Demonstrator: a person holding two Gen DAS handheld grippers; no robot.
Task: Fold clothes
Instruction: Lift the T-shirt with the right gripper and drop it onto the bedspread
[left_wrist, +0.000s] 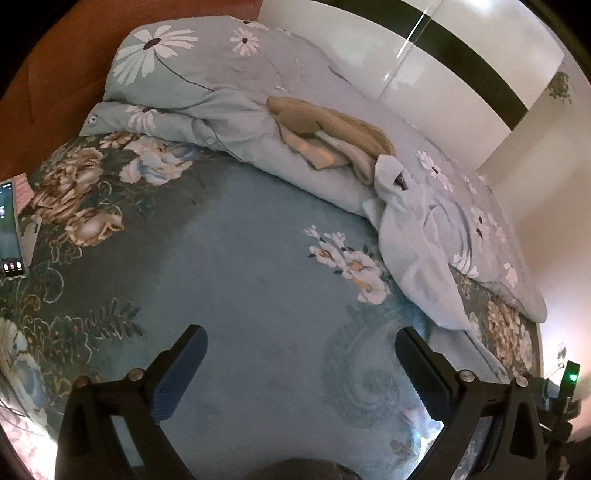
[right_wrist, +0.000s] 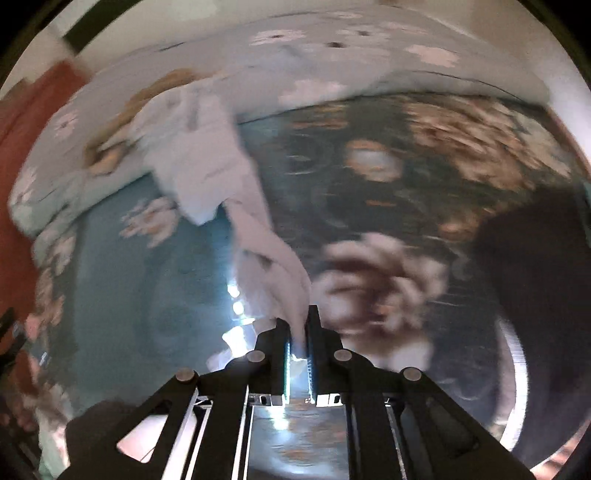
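Note:
A pale blue garment (left_wrist: 417, 254) lies crumpled at the right of the bed, stretched toward the near right edge. In the blurred right wrist view the same pale garment (right_wrist: 214, 162) runs as a long strip down into my right gripper (right_wrist: 298, 332), which is shut on its end. My left gripper (left_wrist: 301, 354) hovers over the teal floral bedspread (left_wrist: 240, 258), open wide, nothing between its fingers. A tan and cream garment (left_wrist: 332, 136) lies bunched on the duvet behind.
A light blue daisy-print duvet (left_wrist: 207, 85) is heaped along the far side of the bed. A phone (left_wrist: 11, 229) lies at the left edge. White wardrobe doors (left_wrist: 424, 66) stand behind. A dark shape (right_wrist: 535, 288) fills the right of the right wrist view.

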